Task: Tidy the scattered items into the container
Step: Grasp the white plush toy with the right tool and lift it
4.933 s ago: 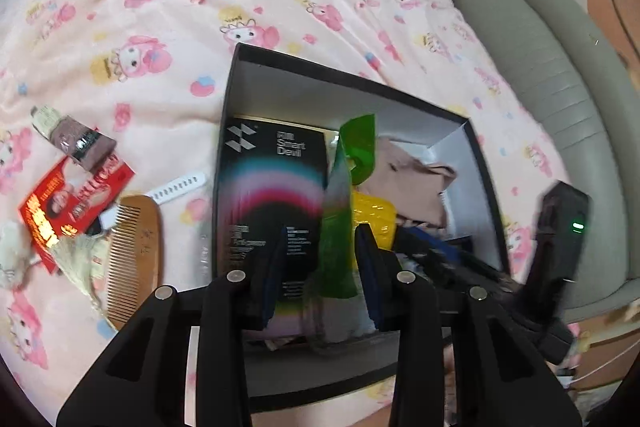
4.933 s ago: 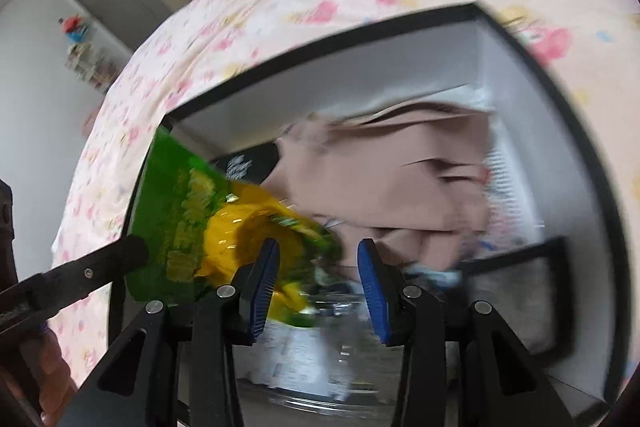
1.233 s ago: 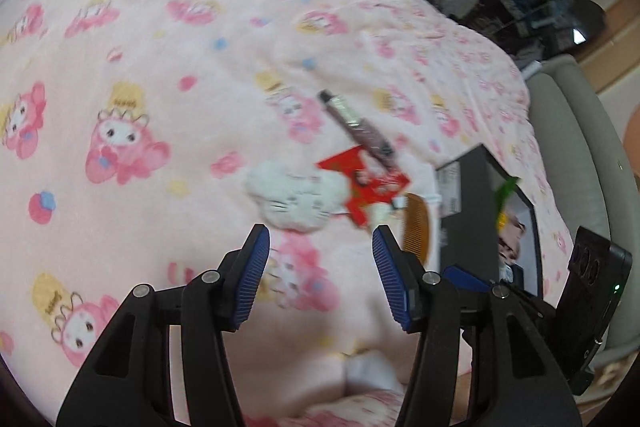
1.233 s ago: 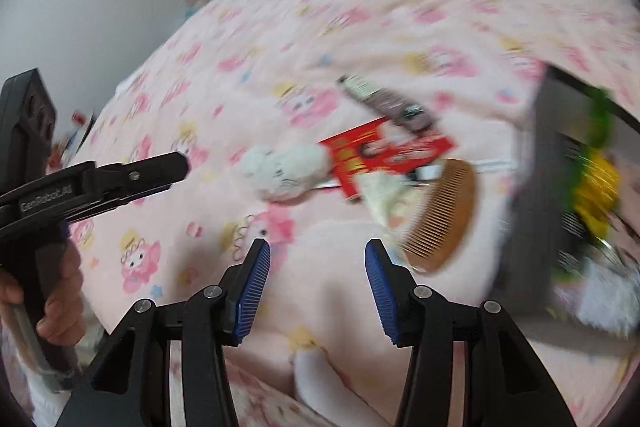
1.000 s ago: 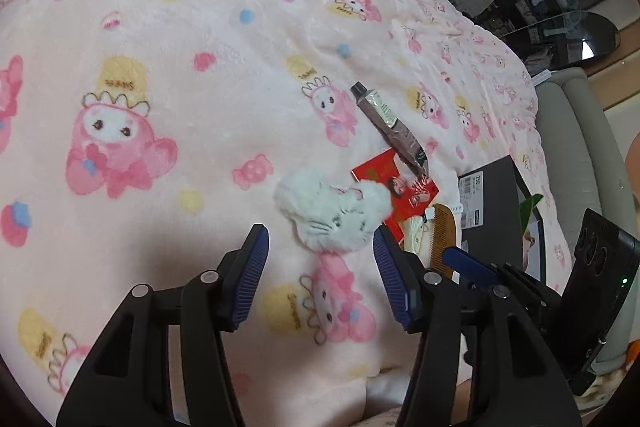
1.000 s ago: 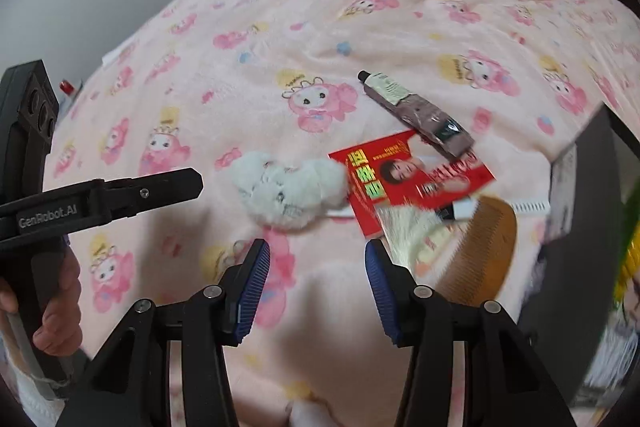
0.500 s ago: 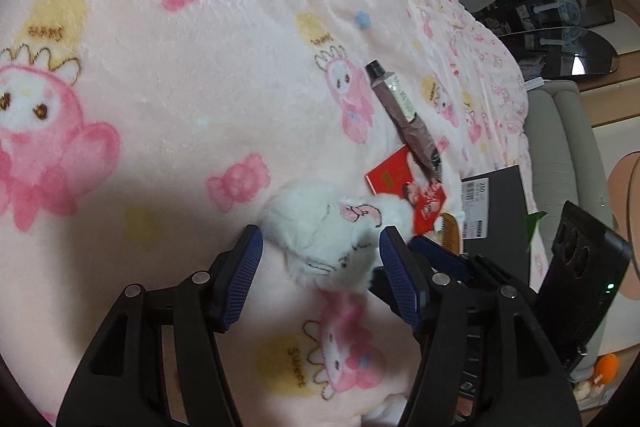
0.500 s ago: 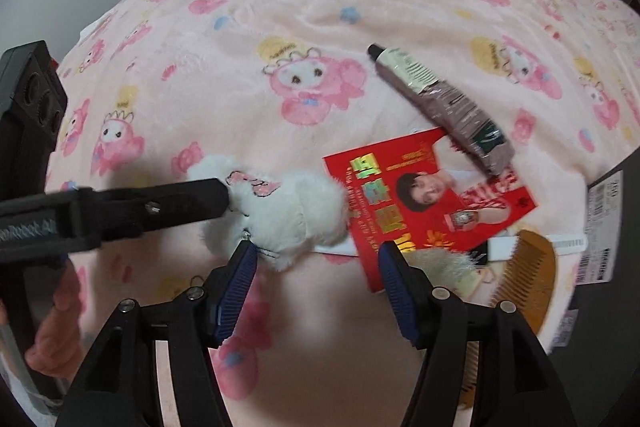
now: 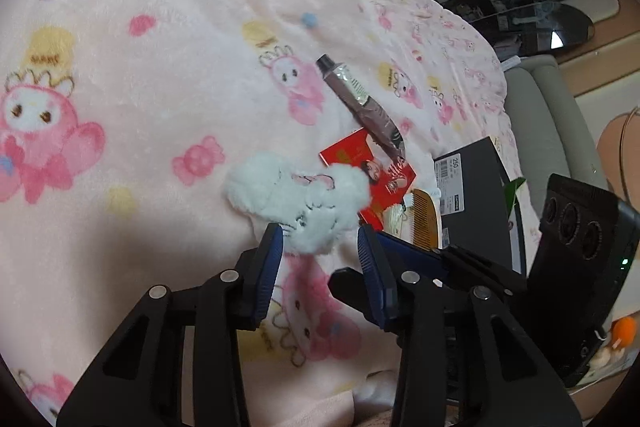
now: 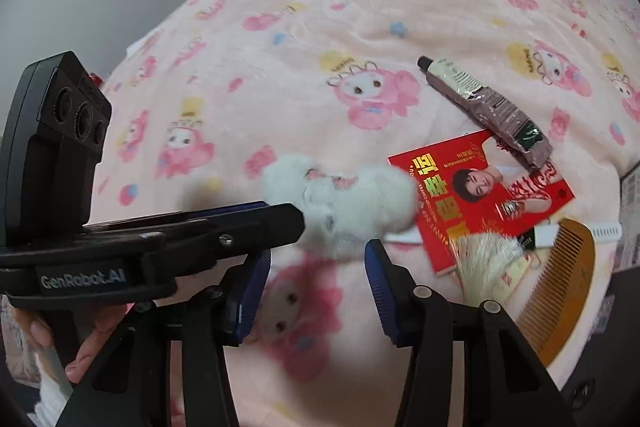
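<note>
Left wrist view: plush toy (image 9: 298,197) partly between closing fingers (image 9: 272,263).

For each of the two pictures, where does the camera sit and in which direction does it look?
Left wrist: sits on the left gripper, looks down at the bed; the plush toy lies at its fingertips, the right gripper beside.
Right wrist: sits on the right gripper, looks down; the left gripper and a hand show.
Shared: plush toy, tube, red card, comb.
</note>
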The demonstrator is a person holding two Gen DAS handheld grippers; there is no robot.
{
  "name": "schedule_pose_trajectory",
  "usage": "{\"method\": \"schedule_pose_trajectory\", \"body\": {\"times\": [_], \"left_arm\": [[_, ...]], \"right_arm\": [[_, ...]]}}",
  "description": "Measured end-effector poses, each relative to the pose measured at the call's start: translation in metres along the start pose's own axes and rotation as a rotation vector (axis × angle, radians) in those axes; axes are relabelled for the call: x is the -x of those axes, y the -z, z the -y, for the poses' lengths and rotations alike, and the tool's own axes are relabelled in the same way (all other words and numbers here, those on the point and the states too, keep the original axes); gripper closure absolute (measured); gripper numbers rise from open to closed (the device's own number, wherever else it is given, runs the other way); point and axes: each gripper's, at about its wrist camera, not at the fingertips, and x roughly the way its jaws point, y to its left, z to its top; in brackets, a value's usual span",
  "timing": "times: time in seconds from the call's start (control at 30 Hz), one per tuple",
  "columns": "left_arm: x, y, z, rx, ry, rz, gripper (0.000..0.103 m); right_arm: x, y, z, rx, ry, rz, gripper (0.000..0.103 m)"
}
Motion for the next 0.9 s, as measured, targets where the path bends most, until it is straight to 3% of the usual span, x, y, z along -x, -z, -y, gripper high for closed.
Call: {"method": "schedule_pose_trajectory", "body": {"times": [0.07,0.17,0.3,0.6,0.67,0.73,0.9], "left_arm": [[0.007,0.003,0.006,-0.014,-0.038,0.013,0.065],[0.012,0.001,-0.002,0.024,-0.035,0.013,0.061],[0.006,-0.007,-0.021,0.074,-0.061,0.014,0.058],[-0.031,-0.026,-0.048,0.15,0.037,-0.028,0.051],[-0.035,-0.025,-0.045,0.135,0.056,-0.042,0.061],[-0.034,-0.024,-0.042,0.13,0.068,-0.041,0.065],[-0.009,-0.018,-0.021,0.077,0.08,-0.013,0.069]], "right_arm": [[0.011,0.005,-0.005,0.0,-0.009,0.015,0.059],[0.023,0.008,-0.004,-0.008,0.008,0.026,0.059],[0.023,-0.001,0.02,-0.068,0.06,0.035,0.059],[-0.021,-0.026,0.05,-0.168,-0.009,0.008,0.058],[-0.03,-0.024,0.05,-0.177,-0.058,-0.001,0.059],[-0.03,-0.022,0.05,-0.189,-0.059,0.021,0.067],[-0.009,-0.018,0.047,-0.191,-0.073,0.062,0.069]]}}
